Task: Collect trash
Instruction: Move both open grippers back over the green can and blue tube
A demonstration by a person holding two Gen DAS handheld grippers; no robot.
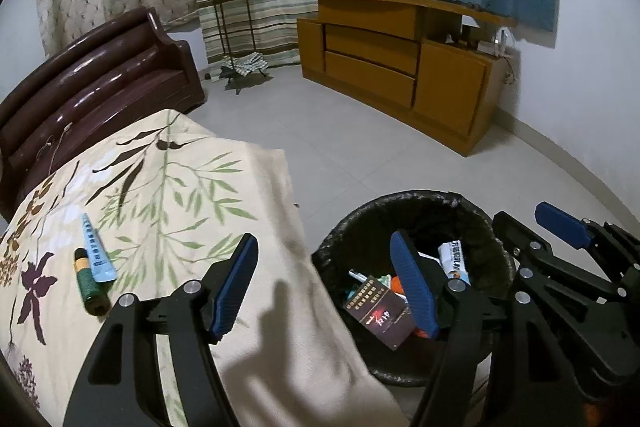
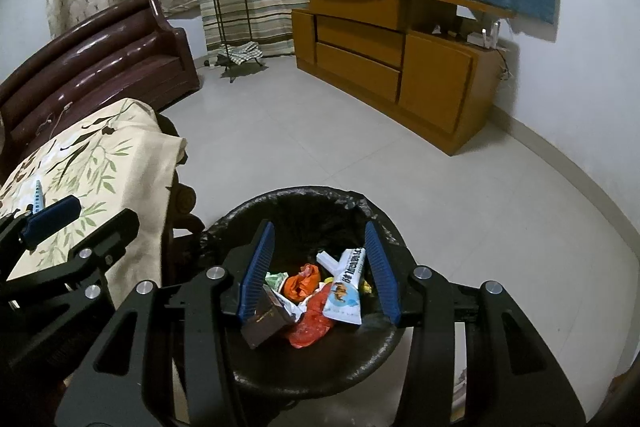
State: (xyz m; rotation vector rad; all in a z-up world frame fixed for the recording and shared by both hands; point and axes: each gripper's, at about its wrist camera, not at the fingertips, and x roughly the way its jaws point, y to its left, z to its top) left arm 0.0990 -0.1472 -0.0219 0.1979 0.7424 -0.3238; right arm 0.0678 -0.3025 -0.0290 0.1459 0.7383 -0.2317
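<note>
With both my left gripper [image 1: 326,283] and right gripper [image 2: 320,269] fingers open and empty over the black-lined round bin [image 2: 304,203], I judge the light, soft pale-blue tube [image 1: 96,251] lower left on the bench best pinched mid-body.

Bin [image 2: 240,215] mouth open from above, trash piled low inside. Left of bin, draped table [image 1: 256,187] edge crowds close. Beyond bin, bare floor [image 2: 320,131] to cabinet [image 2: 400,67].

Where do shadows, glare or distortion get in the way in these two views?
Left wrist view: dark finger-shaped shadow on the floral cloth, glare streaks on the sofa. Right wrist view: black-lined trash bin interior dim, contents still readable. Both: fisheye bends the cabinet, dark corners.
</note>
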